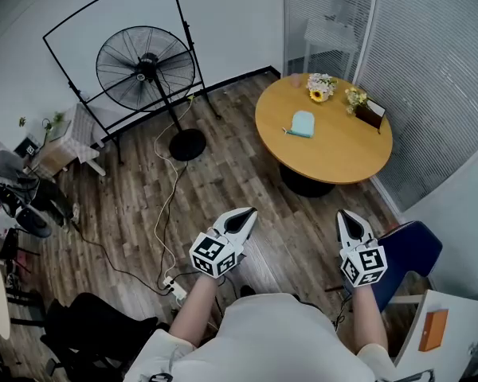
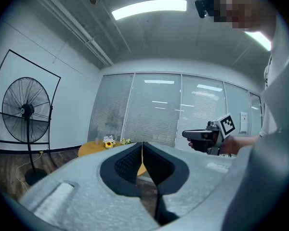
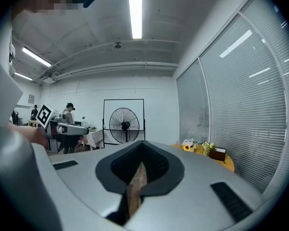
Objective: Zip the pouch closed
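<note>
A light-blue pouch (image 1: 302, 123) lies flat on the round wooden table (image 1: 342, 153), far ahead of both grippers. I cannot make out its zip from here. My left gripper (image 1: 248, 212) and right gripper (image 1: 346, 213) are held in front of the person's body, over the wood floor and well short of the table. Both point forward, roughly level. In the left gripper view the left gripper (image 2: 142, 144) has its jaws together with nothing between them. The right gripper (image 3: 143, 142) is likewise shut and empty. The pouch shows in neither gripper view.
Flowers (image 1: 320, 86) and a small brown box (image 1: 370, 115) stand at the table's far edge. A standing fan (image 1: 147, 66) with a floor cable and power strip (image 1: 178, 290) is at the left. A blue chair (image 1: 410, 253) sits right of the right gripper. Blinds line the right wall.
</note>
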Tool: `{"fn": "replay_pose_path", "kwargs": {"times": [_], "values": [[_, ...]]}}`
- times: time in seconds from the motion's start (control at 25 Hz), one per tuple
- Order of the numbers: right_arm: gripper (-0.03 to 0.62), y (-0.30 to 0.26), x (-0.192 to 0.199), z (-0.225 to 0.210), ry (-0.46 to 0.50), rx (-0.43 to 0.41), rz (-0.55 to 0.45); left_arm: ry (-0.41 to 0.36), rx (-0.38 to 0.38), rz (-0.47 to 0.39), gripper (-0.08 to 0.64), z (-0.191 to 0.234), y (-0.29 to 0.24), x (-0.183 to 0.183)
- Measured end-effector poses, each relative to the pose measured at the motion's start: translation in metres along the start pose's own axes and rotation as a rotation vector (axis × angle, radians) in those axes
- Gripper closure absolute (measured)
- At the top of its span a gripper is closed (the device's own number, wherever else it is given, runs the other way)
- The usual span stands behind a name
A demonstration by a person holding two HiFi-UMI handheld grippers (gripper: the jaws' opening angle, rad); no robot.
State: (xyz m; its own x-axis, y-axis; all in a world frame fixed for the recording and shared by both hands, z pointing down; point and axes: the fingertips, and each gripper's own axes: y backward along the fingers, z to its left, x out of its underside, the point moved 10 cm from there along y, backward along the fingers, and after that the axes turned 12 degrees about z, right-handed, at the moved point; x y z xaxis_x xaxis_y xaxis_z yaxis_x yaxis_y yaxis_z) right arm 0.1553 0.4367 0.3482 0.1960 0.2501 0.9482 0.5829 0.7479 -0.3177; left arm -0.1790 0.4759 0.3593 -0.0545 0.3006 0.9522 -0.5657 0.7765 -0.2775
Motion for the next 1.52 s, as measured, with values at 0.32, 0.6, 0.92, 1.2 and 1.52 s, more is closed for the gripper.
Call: {"fn": "replay_pose_path", "kwargs": {"times": [0.32, 0.6, 0.92, 1.2, 1.52], "values": [[0.586, -0.008, 0.006, 0.019, 0.008, 0.009, 0.011, -0.005, -0.005, 0.027, 0.54, 0.012, 0.004, 0.007], [0.554, -0.017, 0.006, 0.034, -0.002, 0.016, 0.01, 0.009, 0.005, 0.032, 0.468, 0.026, 0.013, 0.012], [0.549, -0.028, 0.007, 0.06, -0.017, 0.058, 0.012, -0.004, 0.024, 0.049, 0.454, 0.049, 0.032, 0.021], [0.549, -0.033, 0.016, 0.069, -0.013, 0.077, 0.042, -0.003, 0.04, 0.065, 0.454, 0.06, 0.028, 0.032], [0.537, -0.063, 0.013, 0.04, -0.012, 0.052, 0.061, 0.023, 0.04, 0.061, 0.454, 0.07, -0.004, 0.026]]}}
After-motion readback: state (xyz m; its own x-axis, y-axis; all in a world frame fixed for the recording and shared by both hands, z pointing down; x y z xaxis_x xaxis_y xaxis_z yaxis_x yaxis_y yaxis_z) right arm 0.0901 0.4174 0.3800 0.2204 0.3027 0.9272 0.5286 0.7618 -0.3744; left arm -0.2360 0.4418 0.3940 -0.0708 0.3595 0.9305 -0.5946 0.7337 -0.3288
